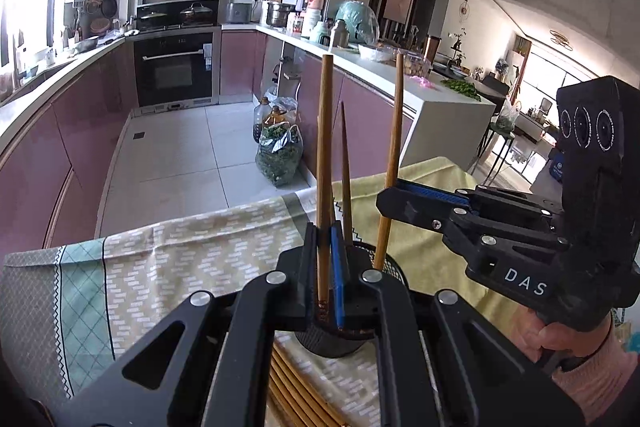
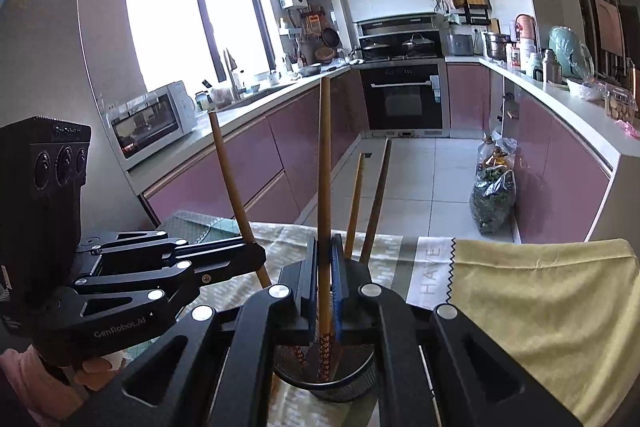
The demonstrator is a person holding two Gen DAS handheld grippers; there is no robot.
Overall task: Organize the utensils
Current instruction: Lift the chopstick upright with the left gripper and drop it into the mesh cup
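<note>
Left wrist view, L to R: patterned tablecloth at near table edge; loose chopsticks lying flat on it, low centre, not yet sorted. Left gripper clamped on one upright chopstick, lower end dipping into black mesh holder right below. Another chopstick already standing in holder just beside. Further R: right gripper pinched shut on a second chopstick, tilted, tip over holder rim. Yellow towel behind, pink sleeve bottom R.

Right wrist view, L to R: left gripper with its chopstick leaning; right gripper gripping patterned-end chopstick, end inside mesh holder; two more sticks standing in holder behind; yellow towel far R.

Progress, by judgement: partway. A few sticks in holder, two more held at or in the mouth, not let go yet. Bundle on cloth left to do.
</note>
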